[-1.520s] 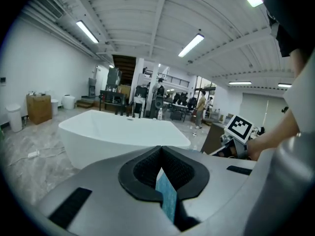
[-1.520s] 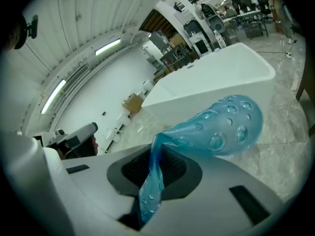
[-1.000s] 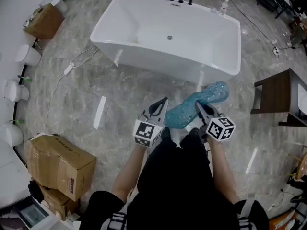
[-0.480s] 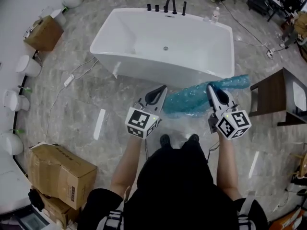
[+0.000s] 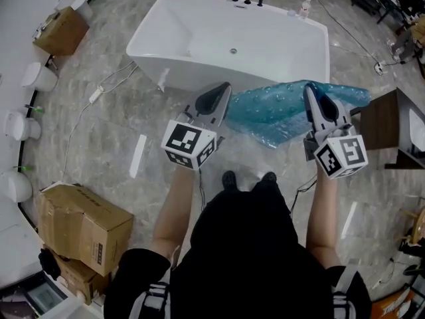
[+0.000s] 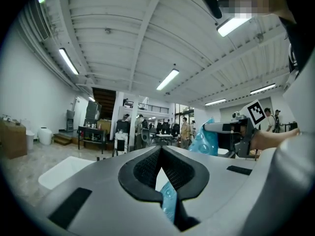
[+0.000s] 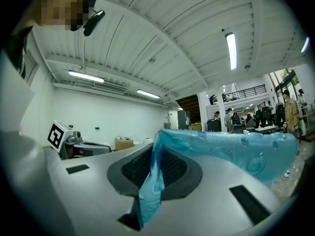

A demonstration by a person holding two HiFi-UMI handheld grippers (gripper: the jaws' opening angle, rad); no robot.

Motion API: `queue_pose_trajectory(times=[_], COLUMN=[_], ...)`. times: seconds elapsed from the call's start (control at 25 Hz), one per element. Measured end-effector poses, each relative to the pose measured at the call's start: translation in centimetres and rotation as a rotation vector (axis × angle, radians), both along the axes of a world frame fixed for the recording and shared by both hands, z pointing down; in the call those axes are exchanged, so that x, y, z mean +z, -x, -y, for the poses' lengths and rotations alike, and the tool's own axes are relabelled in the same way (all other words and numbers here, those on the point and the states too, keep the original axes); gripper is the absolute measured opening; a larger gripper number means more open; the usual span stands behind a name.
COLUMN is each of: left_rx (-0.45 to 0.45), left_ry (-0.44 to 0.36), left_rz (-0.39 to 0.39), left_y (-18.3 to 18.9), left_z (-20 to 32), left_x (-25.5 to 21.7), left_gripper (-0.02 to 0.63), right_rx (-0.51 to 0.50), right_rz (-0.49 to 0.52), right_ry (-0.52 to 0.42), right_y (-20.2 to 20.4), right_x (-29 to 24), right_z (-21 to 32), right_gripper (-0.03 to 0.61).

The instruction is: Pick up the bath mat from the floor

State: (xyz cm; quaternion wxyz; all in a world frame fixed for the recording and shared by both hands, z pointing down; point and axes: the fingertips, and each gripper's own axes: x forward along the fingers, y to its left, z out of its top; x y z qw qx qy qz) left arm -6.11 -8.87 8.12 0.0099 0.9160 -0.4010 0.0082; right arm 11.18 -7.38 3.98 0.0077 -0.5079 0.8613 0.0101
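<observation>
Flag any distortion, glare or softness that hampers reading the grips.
Head view: heavy fisheye bend, glare streaks on the floor. Left gripper view: black vignette, left tongs slightly soft, bath mat sliver readable. Right gripper view: same vignette, bright ceiling lamp, mat sharp in right tongs.

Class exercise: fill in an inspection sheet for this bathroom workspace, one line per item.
Surface: grey marbled floor.
Job's things: blue bath mat held up, stretched between left gripper and right gripper.
Clutter: cardboard boxes at left.
Grippers: both shut on the mat.
Cables: white cable on floor beside bathtub.
Surroundings: white bathtub ahead, dark side table at right.
</observation>
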Motion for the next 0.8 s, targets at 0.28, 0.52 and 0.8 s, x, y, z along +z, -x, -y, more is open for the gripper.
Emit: queue_pose_trajectory(times=[0.28, 0.52, 0.8], left_rx=[-0.011, -0.011, 0.003], left_ry=[-0.009, -0.008, -0.003], left_rz=[0.020, 0.030, 0.034], left_y=[0.9, 1.4, 0.9], left_z=[-0.2, -0.9, -1.8], left_x=[-1.0, -1.2, -0.9], left_gripper=[0.012, 0.012, 0.012], right_rx=[-0.010, -0.020, -0.016], right_rz=[-0.027, -0.036, -0.055], right_ry=[-0.012, 0.003, 0.016], right_y=[1.5, 2.1, 2.2], right_x=[0.0, 0.4, 0.7], right_z=[0.0, -0.6, -1.7], right_gripper=[0.037, 0.037, 0.037])
